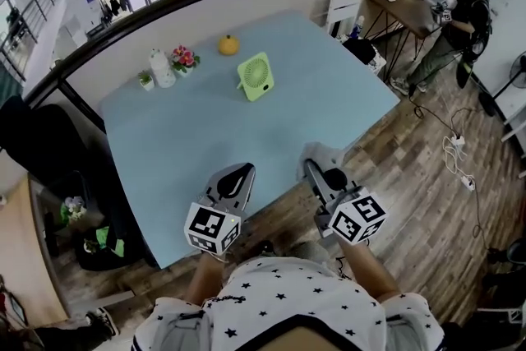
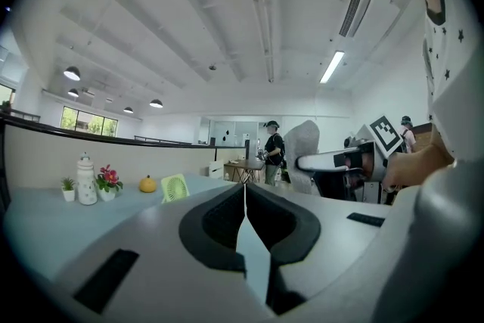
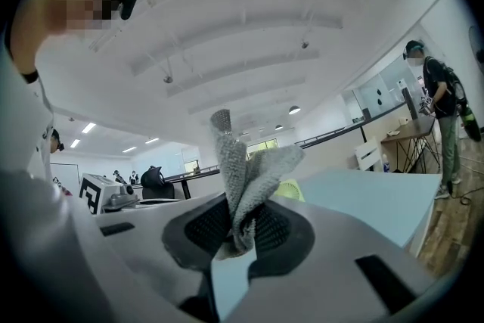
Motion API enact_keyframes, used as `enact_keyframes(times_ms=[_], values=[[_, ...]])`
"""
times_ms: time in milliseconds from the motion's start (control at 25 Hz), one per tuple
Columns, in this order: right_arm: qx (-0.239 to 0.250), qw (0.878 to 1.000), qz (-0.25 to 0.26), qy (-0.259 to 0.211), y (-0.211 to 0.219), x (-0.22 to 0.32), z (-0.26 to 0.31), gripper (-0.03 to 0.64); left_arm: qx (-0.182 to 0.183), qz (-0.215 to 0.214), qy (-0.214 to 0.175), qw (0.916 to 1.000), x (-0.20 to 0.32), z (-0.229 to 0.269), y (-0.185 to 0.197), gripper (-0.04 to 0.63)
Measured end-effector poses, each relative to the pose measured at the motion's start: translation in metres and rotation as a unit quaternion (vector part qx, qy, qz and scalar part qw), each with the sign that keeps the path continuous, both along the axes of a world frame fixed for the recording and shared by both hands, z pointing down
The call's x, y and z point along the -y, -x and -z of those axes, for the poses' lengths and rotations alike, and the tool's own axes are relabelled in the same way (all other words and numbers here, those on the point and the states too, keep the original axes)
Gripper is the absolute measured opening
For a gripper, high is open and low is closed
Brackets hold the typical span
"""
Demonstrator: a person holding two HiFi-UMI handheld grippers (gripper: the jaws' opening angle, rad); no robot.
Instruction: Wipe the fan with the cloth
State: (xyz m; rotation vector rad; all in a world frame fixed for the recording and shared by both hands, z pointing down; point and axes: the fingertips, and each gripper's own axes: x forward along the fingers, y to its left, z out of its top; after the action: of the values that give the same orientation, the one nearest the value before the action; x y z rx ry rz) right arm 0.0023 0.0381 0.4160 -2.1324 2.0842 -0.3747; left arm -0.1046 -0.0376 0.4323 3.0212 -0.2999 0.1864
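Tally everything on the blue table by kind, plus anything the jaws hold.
Fan: 1
Orange gourd: 1
White jar: 1
Potted plants: 2, the flowers and a small green plant
Cloth: 1
Total: 6

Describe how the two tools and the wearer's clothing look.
Both the left tool and right tool are light grey shells with black inner lining, each carrying a white cube with black square markers. The person wears a white top dotted with black stars.
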Motion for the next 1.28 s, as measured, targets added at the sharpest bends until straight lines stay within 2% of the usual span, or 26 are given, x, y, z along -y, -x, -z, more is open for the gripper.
enact_keyframes(times_ms=[240,760,920,1280], values=[[0.003,1.000,0.014,0.008,-0.015,0.015,-0.008,0.048,0.009,0.012,0.000,0.9999,0.010,-0.004,-0.010,0.032],[0.007,0.994,0.112,-0.004,-0.082,0.108,-0.004,0.048,0.016,0.115,-0.009,0.9932,0.072,0.007,-0.057,0.031],[0.012,0.989,0.146,-0.004,-0.098,0.132,0.000,0.048,0.021,0.161,-0.011,0.9867,0.087,0.011,-0.064,0.032],[0.014,0.974,0.228,0.001,-0.120,0.188,-0.004,0.048,0.036,0.254,-0.007,0.9666,0.114,0.014,-0.074,0.032]])
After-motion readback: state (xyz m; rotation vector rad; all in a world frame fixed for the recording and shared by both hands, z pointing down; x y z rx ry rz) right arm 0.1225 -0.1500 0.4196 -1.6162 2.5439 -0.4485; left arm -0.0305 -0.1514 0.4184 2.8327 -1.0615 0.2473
